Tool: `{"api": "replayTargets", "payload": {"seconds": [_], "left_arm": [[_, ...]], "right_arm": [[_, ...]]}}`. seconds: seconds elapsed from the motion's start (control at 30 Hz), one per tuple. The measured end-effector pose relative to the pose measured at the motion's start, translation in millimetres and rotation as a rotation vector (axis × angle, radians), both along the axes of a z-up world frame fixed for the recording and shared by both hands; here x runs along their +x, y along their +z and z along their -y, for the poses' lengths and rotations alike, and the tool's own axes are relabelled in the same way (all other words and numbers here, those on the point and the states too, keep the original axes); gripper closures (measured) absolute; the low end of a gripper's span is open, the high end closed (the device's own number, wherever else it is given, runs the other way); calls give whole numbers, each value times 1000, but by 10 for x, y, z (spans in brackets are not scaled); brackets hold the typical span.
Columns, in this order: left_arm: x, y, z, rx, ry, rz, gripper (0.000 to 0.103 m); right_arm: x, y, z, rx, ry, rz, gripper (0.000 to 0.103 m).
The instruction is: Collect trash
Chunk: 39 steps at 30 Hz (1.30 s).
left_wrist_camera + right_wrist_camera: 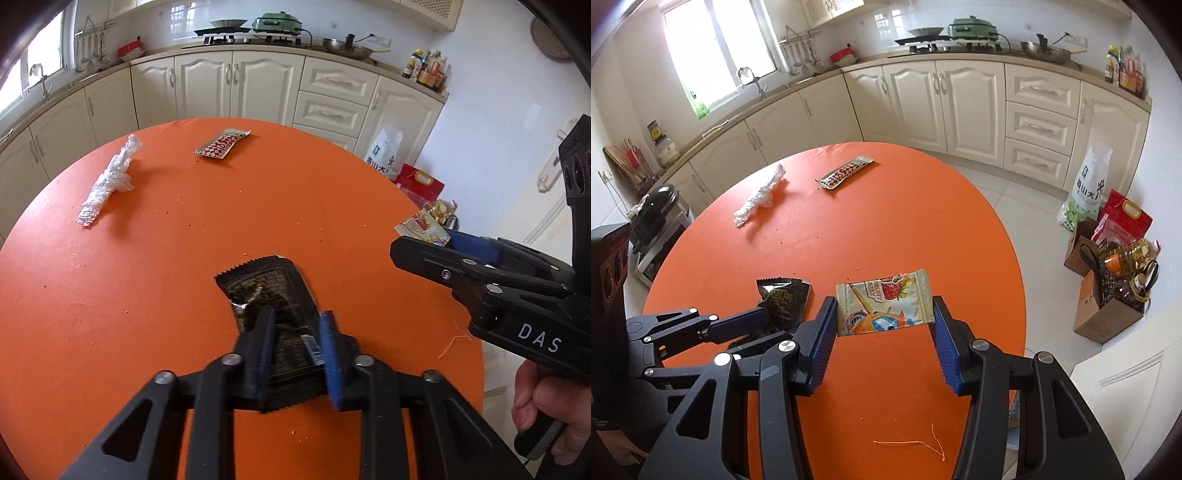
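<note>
Kitchen, round orange table (166, 295). Black wrapper (269, 291) near front edge w/ left gripper (295, 350) clamped on it. Just beside, fruit-jelly wrapper (886, 302) pinched across its width by right gripper (884, 317). Clear plastic (107, 181) & red-checked wrapper (221, 144) lie far side.

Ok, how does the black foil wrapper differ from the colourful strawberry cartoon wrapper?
The black foil wrapper is dark with gold print; the colourful strawberry cartoon wrapper is pale and bright. The black one is crumpled and clamped in the left gripper; the cartoon one looks flatter, spanning the right gripper fingers. Both are over the orange round table.
</note>
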<state>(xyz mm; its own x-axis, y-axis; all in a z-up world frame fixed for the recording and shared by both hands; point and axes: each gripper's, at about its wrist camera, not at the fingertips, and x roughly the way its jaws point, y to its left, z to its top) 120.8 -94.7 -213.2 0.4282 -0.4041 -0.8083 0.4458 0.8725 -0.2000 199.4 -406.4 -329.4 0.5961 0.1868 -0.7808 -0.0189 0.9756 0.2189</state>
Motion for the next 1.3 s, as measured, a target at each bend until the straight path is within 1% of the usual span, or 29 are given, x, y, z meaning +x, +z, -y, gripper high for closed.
{"api": "replayTargets", "payload": {"seconds": [0.07, 0.17, 0.23, 0.27, 0.3, 0.33, 0.37, 0.4, 0.43, 0.47, 0.5, 0.53, 0.6, 0.67, 0.7, 0.77, 0.8, 0.9, 0.93, 1.03, 1.1, 1.17, 1.2, 1.3], "left_arm": [[-9, -26, 1, -27, -4, -8, 99], [-24, -60, 10, -25, -11, 2, 100], [-21, -61, 52, 10, -41, 10, 99], [-24, -47, 87, 35, -47, 11, 94], [-44, -23, 113, 58, -47, 16, 92], [-55, -11, 128, 74, -49, 18, 84], [-81, 8, 149, 85, -53, 20, 65], [-105, 5, 168, 94, -60, 27, 52], [-141, 21, 186, 99, -66, 36, 27], [-170, 8, 201, 112, -61, 51, 12], [-202, 6, 205, 123, -56, 57, 12], [-213, -31, 219, 128, -55, 50, 13], [-243, -36, 202, 138, -21, 64, 16], [-259, 44, 131, 91, 2, 60, 19], [-263, 95, 78, 75, 18, 73, 17], [-272, 165, 9, 81, 41, 110, 15], [-265, 162, -8, 86, 43, 112, 14], [-198, 12, -16, 121, 45, 63, 13], [-186, -43, -7, 123, 43, 39, 15], [-254, -81, 65, 149, 36, 94, 14], [-274, -95, 42, 132, 53, 101, 22], [-279, -79, -2, 107, 44, 105, 62], [-276, -70, -3, 111, 39, 94, 65], [-250, -53, -56, 105, 30, 88, 69]], "right_arm": [[-23, 18, 24, 8, -2, 6, 53], [-40, -2, 50, 20, -10, 1, 53], [-51, -31, 52, 30, -9, -6, 53], [-59, -42, 44, 31, -6, -9, 53], [-69, -49, 36, 29, -4, -11, 53], [-75, -58, 32, 30, -2, -13, 53], [-81, -64, 25, 32, -1, -13, 53], [-85, -65, 21, 33, 0, -13, 53], [-87, -64, 23, 34, -1, -12, 53], [-87, -61, 26, 38, -1, -11, 53], [-88, -54, 27, 39, 0, -9, 53], [-94, -48, 30, 38, -1, -7, 53], [-102, -33, 46, 38, -4, -5, 53], [-111, -9, 61, 32, -3, -3, 53], [-117, 5, 65, 30, -2, 0, 53], [-123, 25, 72, 28, 0, 4, 53], [-121, 29, 71, 26, 0, 5, 53], [-103, 26, 65, 28, 0, 4, 53], [-98, 27, 69, 27, 2, 4, 53], [-97, 35, 66, 32, 3, 5, 53], [-97, 36, 65, 29, 4, 4, 53], [-98, 32, 64, 28, 4, 2, 53], [-96, 27, 68, 30, 3, 1, 53], [-104, 23, 68, 34, -3, -1, 53]]}}
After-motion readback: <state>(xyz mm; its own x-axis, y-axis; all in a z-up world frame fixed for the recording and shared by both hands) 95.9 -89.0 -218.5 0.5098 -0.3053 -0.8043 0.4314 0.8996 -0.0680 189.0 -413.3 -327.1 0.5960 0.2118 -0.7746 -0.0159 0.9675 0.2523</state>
